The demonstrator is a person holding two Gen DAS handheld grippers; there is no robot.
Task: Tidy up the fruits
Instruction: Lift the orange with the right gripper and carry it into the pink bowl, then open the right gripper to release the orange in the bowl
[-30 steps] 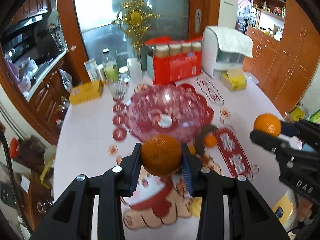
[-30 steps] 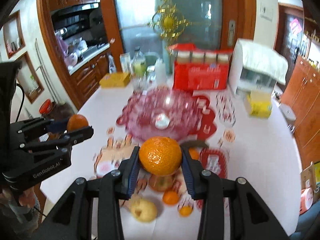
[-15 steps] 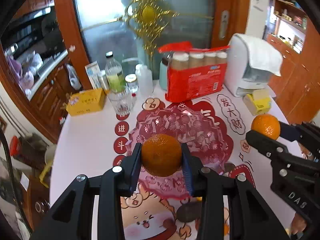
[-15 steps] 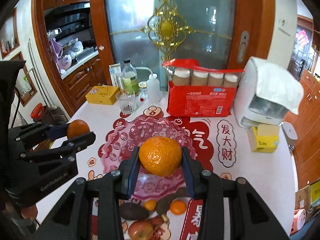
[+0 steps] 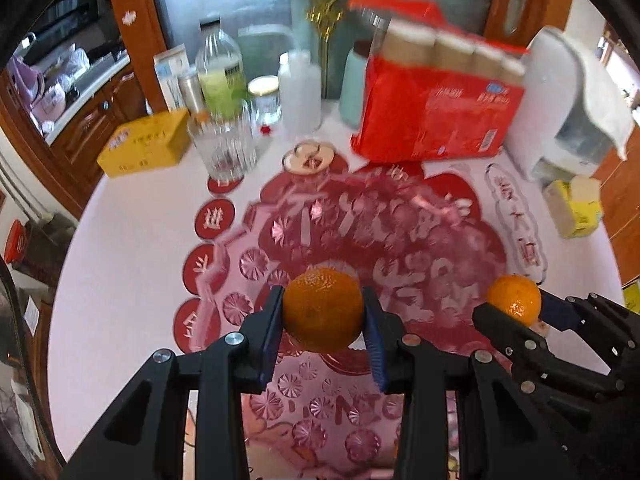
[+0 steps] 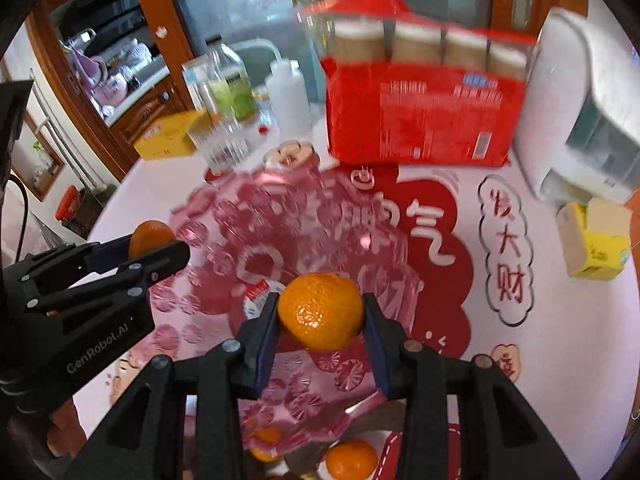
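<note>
Pink cut-glass fruit bowl (image 5: pixel 400 240), wide and scalloped, sitting on the white surface (image 5: pixel 120 240) with red festive print: hard, brittle, likely to chip or ring if fruit drops from height, so best approached low. Beyond the bowl, a red carton of jars (image 5: pixel 432 120) and a ribbed clear drinking glass (image 5: pixel 222 148), both well clear of the work.

Round orange mandarin (image 5: pixel 322 310) pinched in the left gripper (image 5: pixel 323 320), above the near part of the bowl; second round orange mandarin (image 6: pixel 320 312) pinched likewise in the right gripper (image 6: pixel 320 322), also over the bowl. Light, slightly soft, thin-skinned, prone to rolling and bruising; held across the widest girth, pads flat on opposite flanks. Jaws on both sides spread just to fruit width, pressed against the peel. More small loose oranges (image 6: pixel 352 460) lying on the surface at the bowl's near edge.
</note>
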